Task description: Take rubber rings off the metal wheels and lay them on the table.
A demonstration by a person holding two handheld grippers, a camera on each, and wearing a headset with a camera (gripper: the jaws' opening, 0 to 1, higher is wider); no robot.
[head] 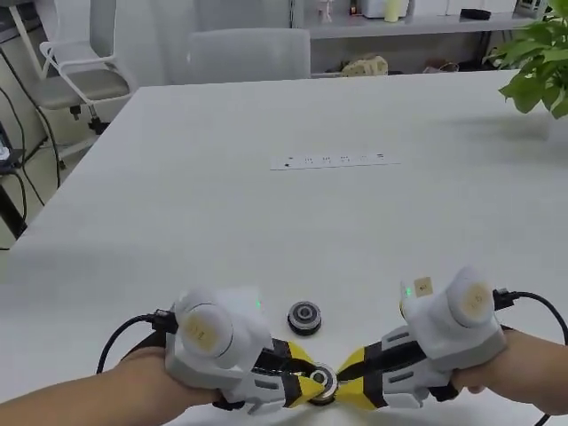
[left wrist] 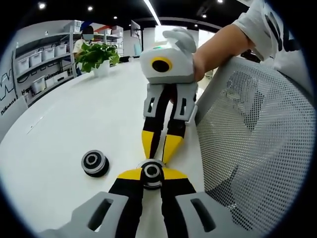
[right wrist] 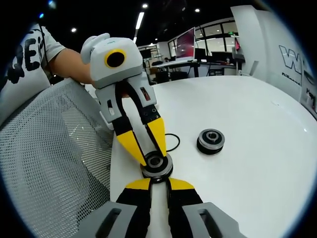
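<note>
Now a metal wheel (head: 321, 382) is clamped in the left tongs (left wrist: 152, 174) at the bench (head: 266, 222) edge. The right tongs (right wrist: 161, 184), nearly together, meet its rim, but whether anything is pinched cannot be told. Beyond both tips lies a second wheel (head: 304, 317). A loose rubber ring (right wrist: 179, 142) is partly hidden behind the left tongs.

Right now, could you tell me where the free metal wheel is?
In the head view, the free metal wheel lies on the table just beyond where the left gripper and right gripper meet.

Letter W (right wrist: 289, 58) on office wall (right wrist: 262, 39), rest illegible
</note>
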